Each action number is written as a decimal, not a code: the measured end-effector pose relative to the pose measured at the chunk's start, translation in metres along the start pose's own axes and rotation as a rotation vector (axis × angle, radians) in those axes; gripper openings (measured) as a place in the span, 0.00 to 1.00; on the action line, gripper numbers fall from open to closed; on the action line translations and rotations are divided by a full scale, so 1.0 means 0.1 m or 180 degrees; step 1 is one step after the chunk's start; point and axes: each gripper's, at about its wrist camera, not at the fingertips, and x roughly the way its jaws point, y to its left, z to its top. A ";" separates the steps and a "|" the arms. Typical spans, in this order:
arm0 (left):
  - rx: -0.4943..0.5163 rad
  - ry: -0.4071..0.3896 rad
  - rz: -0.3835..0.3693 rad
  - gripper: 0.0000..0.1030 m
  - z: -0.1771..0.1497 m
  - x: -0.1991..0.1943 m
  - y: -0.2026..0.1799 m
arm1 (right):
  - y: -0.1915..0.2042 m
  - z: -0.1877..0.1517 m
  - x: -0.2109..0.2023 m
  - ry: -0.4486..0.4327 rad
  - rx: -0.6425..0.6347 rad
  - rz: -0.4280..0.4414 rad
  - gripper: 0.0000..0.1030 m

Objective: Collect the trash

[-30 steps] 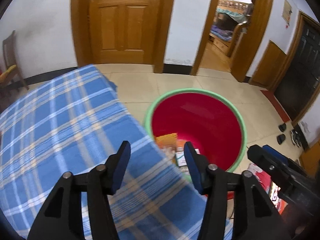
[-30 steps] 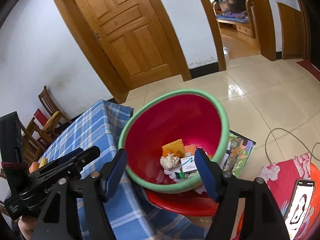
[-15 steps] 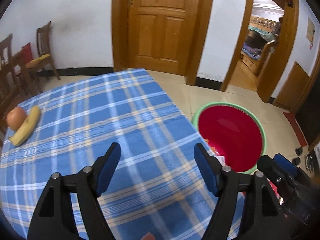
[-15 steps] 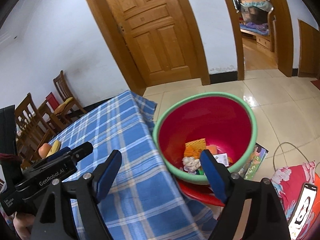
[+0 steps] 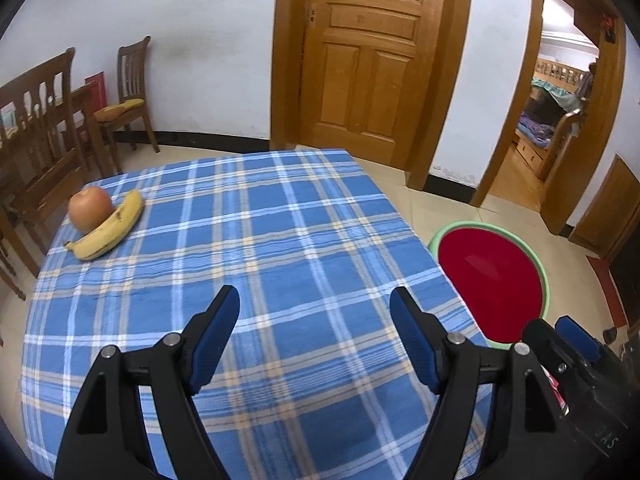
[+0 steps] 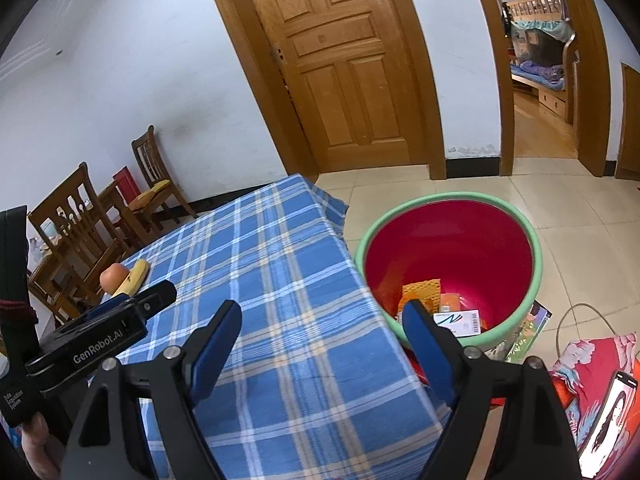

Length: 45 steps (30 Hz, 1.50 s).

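While the tabletop under its blue plaid cloth fills most of both views, the red basin with a green rim stands on the floor just beside its right edge, holding the trash: orange wrappers and a white card. The left claw and right claw have just been opening; both are released, nothing between the 2 pads of either. A banana touches an apple at the far left corner.
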 end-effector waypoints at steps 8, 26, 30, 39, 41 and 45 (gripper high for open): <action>-0.0023 -0.0091 0.0118 0.75 -0.05 -0.14 0.09 | 0.13 -0.04 -0.03 -0.0007 -0.0073 0.0044 0.82; -0.0068 -0.0146 0.0134 0.75 -0.03 -0.23 0.13 | 0.19 -0.04 -0.07 -0.0026 -0.0104 0.0057 0.82; -0.0070 -0.0149 0.0134 0.75 -0.03 -0.24 0.13 | 0.20 -0.03 -0.08 -0.0031 -0.0107 0.0061 0.82; -0.0071 -0.0153 0.0134 0.75 -0.03 -0.24 0.13 | 0.20 -0.03 -0.08 -0.0033 -0.0106 0.0063 0.82; -0.0068 -0.0153 0.0136 0.75 -0.02 -0.24 0.13 | 0.20 -0.04 -0.08 -0.0033 -0.0107 0.0062 0.82; -0.0071 -0.0151 0.0135 0.75 -0.02 -0.24 0.13 | 0.20 -0.03 -0.08 -0.0036 -0.0109 0.0063 0.82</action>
